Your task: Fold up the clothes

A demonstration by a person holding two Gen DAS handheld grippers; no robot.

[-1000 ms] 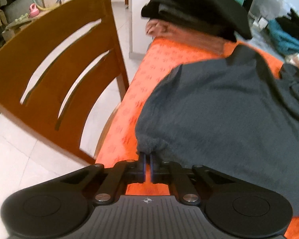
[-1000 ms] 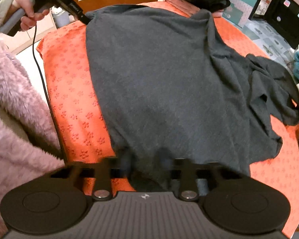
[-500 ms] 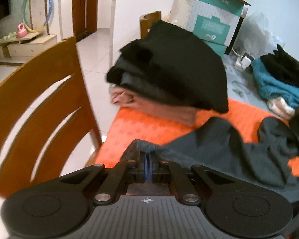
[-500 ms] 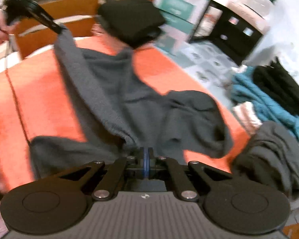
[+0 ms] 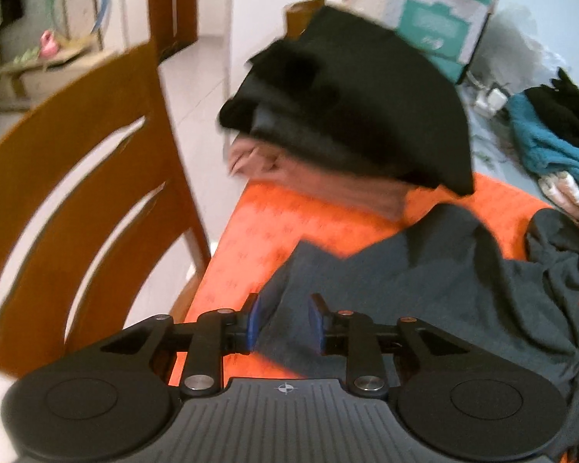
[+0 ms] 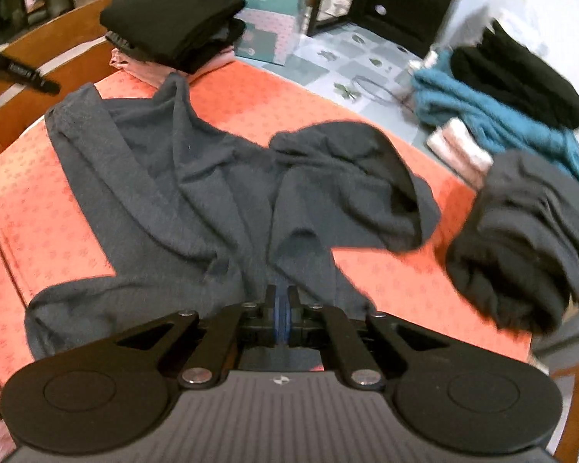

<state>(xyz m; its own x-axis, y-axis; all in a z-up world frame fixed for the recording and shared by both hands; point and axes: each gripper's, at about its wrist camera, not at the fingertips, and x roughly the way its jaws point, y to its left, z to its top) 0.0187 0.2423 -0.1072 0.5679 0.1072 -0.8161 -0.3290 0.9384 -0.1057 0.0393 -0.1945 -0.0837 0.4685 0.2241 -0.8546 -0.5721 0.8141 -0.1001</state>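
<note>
Grey garment (image 6: 197,193): a dark grey knit top lying rumpled on the orange patterned cloth (image 6: 31,208) that covers the table, one edge turned over on itself and one sleeve bunched into a loop toward the far right side. Folded stack (image 6: 173,15): black and pink clothes piled at the far corner of the orange cloth, just beyond the garment's upper edge. Unfolded heap (image 6: 521,88): teal and black clothes, well apart on the right, with a second dark grey bundle (image 6: 521,239) nearer the table edge. Wooden chair (image 5: 77,200): slatted back, standing beside the table on the left. Right gripper (image 6: 281,308): fingers pressed together, pinching a fold of the grey garment at its near edge (the fabric rises toward the grip in taut ridges). Left gripper (image 5: 283,322): jaws opening, blue pads (image 5: 254,322) apart, with the garment's corner lying loosely between them and no longer squeezed.
</note>
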